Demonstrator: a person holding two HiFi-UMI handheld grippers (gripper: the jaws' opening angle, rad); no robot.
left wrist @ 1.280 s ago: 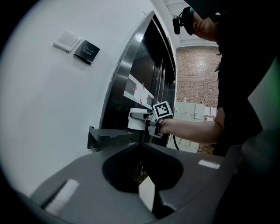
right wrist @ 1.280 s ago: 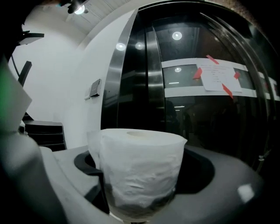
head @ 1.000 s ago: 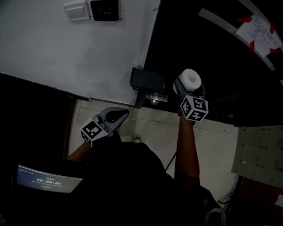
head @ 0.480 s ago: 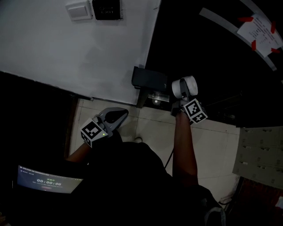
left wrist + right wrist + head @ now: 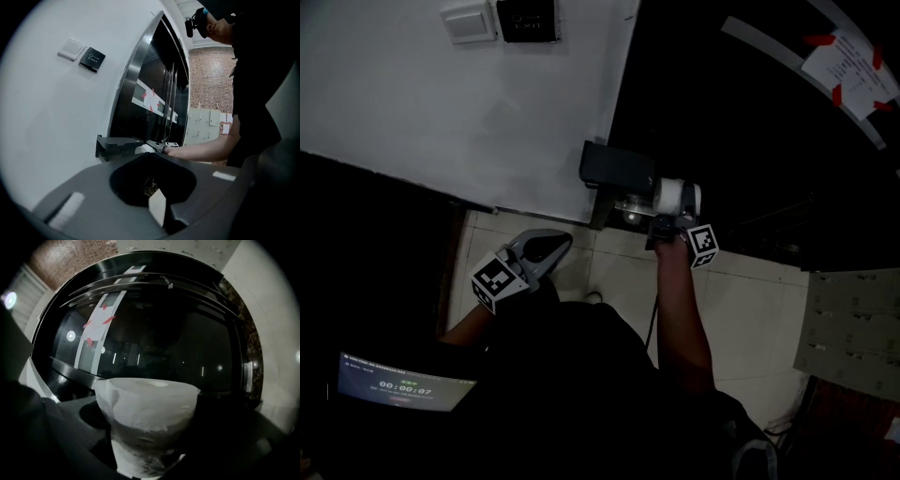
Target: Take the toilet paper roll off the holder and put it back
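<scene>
White wall (image 5: pixel 441 103) fills the upper left of the head view, with a pale switch (image 5: pixel 466 23) and a black exit plate (image 5: pixel 525 19) side by side near the top. Low at the left edge glows a small screen (image 5: pixel 398 384). Right of it, above the tiled floor (image 5: pixel 750 309), the left hand-held gripper (image 5: pixel 546 248) hangs with its jaws pressed together and nothing between them; its own view looks along the wall toward the holder (image 5: pixel 115 143). That dark, boxy holder (image 5: pixel 614 169) sits where the wall meets a black glass door (image 5: pixel 750 122). Just beside the holder's right end is the roll (image 5: pixel 673 197), white, pinched between the jaws of the right hand-held gripper (image 5: pixel 667 217); in the right gripper view the roll fills the space between the jaws, its flat end turned up. Whether the roll touches the holder cannot be told. Far right on the door is a paper note (image 5: pixel 853 70) fixed with red tape.
</scene>
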